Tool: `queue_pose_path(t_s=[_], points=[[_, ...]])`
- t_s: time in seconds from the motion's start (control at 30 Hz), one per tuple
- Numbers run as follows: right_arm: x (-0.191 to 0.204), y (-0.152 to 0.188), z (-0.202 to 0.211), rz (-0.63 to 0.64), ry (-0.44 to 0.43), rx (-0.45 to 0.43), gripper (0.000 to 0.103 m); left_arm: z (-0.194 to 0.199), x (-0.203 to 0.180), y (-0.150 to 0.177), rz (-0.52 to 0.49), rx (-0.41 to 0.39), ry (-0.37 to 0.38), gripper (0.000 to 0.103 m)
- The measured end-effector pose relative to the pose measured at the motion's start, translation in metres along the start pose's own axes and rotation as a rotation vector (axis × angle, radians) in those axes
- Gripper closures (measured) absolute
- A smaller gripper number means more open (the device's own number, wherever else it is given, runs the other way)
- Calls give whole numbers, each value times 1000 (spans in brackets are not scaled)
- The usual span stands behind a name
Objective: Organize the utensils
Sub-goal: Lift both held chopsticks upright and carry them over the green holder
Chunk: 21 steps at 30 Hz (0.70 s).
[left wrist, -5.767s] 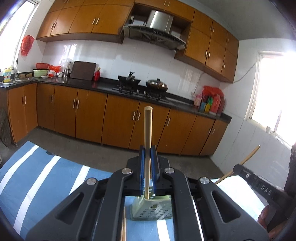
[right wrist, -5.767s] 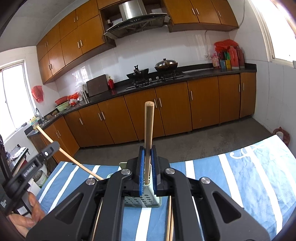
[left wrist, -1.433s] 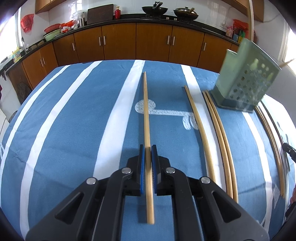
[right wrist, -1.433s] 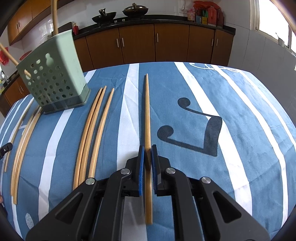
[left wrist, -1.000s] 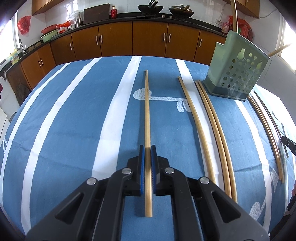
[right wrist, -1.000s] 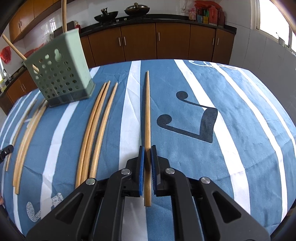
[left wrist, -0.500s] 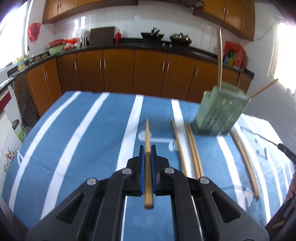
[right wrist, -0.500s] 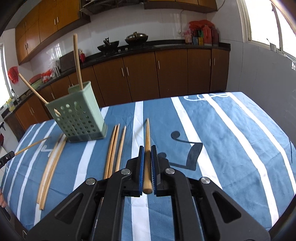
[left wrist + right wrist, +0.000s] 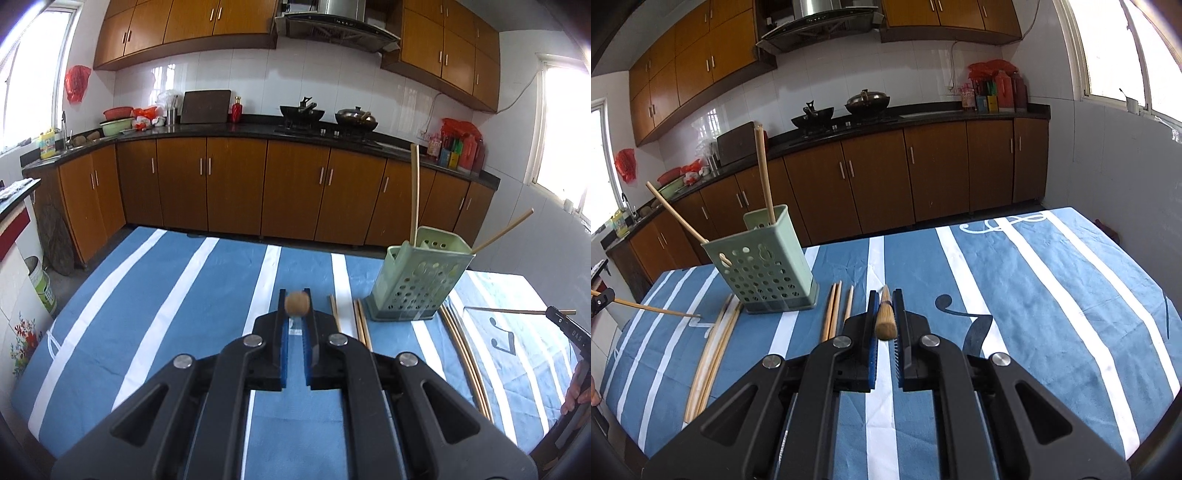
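A green perforated utensil holder (image 9: pixel 417 284) stands on the blue striped tablecloth (image 9: pixel 184 295) with two wooden chopsticks sticking out; it also shows in the right wrist view (image 9: pixel 764 262). My left gripper (image 9: pixel 295 317) is shut on a chopstick (image 9: pixel 297 302) seen end-on, lifted above the cloth. My right gripper (image 9: pixel 885 321) is shut on another chopstick (image 9: pixel 885 317), raised, its tip pointing away. The right gripper's chopstick shows at the right edge of the left wrist view (image 9: pixel 517 311). The left gripper's chopstick shows at the left of the right wrist view (image 9: pixel 653 309).
Several loose chopsticks (image 9: pixel 834 310) lie on the cloth right of the holder, and more chopsticks (image 9: pixel 713 343) left of it. The table's far edge faces wooden kitchen cabinets (image 9: pixel 236 192). A white bucket (image 9: pixel 40 288) stands on the floor at the left.
Both grippers have lifted their chopsticks off the cloth and tilted up, so the kitchen fills more of each view. The holder now holds two chopsticks.
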State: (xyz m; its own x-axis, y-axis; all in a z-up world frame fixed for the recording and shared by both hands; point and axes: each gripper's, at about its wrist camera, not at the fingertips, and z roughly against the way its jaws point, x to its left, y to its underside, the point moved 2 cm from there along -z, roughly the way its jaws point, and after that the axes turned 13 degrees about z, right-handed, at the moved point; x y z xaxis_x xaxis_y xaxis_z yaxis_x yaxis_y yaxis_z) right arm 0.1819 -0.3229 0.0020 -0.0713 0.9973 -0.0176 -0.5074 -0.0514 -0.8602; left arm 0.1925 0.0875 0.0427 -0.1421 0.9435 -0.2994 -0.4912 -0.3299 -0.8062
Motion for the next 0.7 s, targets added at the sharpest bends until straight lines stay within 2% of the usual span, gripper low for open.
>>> queue_pose_path(t_s=[0.23,0.43,0.57,0.7], points=[[1,-24,17,13,-14,-69,95,20,-14,-18,-27,-38,49,96],[7,-72,50,4,-124,-165,95,45,-43,-44,-46,-95,139,96],[19,-104,73,1,-199,-257,95,56,-68,-66,-28,-145,206,96],[33,-131,81,-5,-209,-363,95,57,-98,-91,2,-209,259,96]])
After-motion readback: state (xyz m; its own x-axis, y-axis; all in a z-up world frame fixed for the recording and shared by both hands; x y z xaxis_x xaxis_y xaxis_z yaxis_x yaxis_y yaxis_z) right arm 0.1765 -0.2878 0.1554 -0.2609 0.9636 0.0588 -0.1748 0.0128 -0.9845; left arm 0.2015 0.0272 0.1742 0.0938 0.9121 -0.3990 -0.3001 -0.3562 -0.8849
